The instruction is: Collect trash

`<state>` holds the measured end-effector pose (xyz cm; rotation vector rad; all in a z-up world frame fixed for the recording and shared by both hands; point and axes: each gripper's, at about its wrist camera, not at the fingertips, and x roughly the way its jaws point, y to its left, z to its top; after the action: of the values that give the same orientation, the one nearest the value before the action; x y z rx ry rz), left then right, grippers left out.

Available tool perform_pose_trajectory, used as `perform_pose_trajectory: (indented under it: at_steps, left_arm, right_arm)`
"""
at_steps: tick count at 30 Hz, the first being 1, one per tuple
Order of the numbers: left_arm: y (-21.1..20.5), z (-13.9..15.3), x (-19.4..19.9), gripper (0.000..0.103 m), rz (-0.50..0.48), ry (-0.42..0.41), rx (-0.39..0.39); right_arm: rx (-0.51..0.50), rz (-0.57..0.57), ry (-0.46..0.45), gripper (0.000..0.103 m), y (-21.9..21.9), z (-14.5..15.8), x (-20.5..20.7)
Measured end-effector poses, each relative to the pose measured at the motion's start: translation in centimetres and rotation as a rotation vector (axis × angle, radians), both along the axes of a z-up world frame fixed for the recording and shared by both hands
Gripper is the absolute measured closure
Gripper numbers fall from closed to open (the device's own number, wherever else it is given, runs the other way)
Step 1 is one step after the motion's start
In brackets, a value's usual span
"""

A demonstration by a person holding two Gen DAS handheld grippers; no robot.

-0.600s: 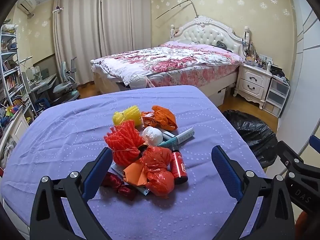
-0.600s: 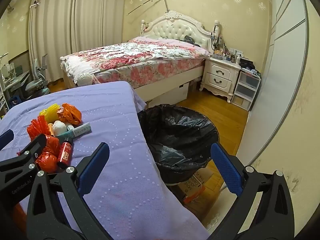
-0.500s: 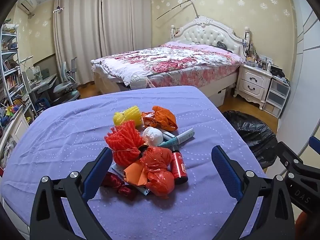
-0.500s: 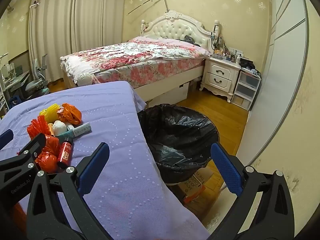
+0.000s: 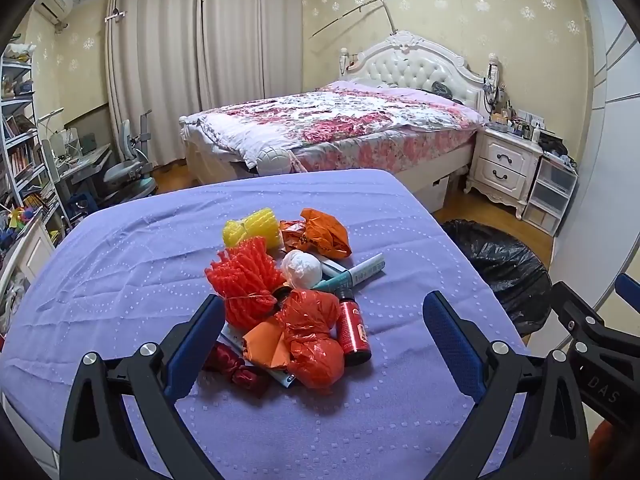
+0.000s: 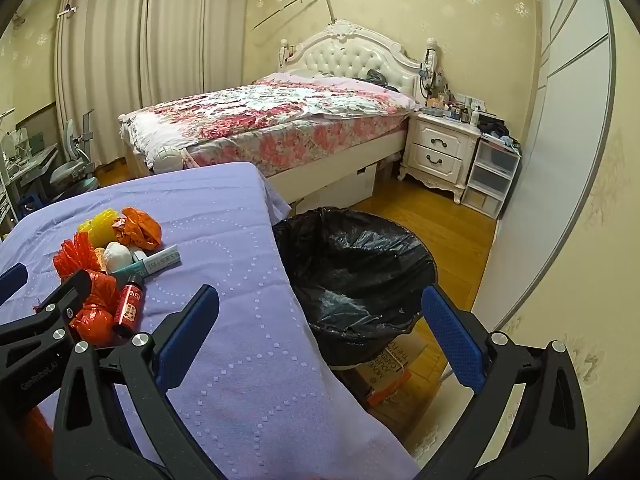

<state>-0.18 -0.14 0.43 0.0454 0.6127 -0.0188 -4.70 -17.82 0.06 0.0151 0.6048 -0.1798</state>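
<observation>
A pile of trash lies on the purple-covered table (image 5: 120, 264): a red foam net (image 5: 244, 280), a yellow foam net (image 5: 252, 232), an orange wrapper (image 5: 324, 234), a white paper ball (image 5: 302, 270), a teal tube (image 5: 356, 274), a red bottle (image 5: 354, 330) and a red plastic bag (image 5: 312, 336). My left gripper (image 5: 320, 336) is open, its fingers on either side of the pile's near end. My right gripper (image 6: 320, 328) is open and empty over the table's right edge, facing the black-lined trash bin (image 6: 356, 272) on the floor. The pile shows at the left of the right wrist view (image 6: 112, 264).
A bed (image 5: 332, 128) stands behind the table. A white nightstand (image 6: 440, 152) and plastic drawers (image 6: 492, 176) stand by the right wall. A cardboard box (image 6: 384, 376) lies under the bin. A desk, chair and bookshelf (image 5: 24, 152) fill the far left.
</observation>
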Motion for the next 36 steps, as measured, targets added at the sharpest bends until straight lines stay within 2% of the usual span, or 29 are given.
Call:
perform_pose_trajectory:
  at_steps: [36]
  left_arm:
    - [-0.62, -0.79, -0.37, 0.007, -0.004, 0.012, -0.002]
  right_arm:
    - [0.007, -0.001, 0.004, 0.004, -0.34, -0.36, 0.13]
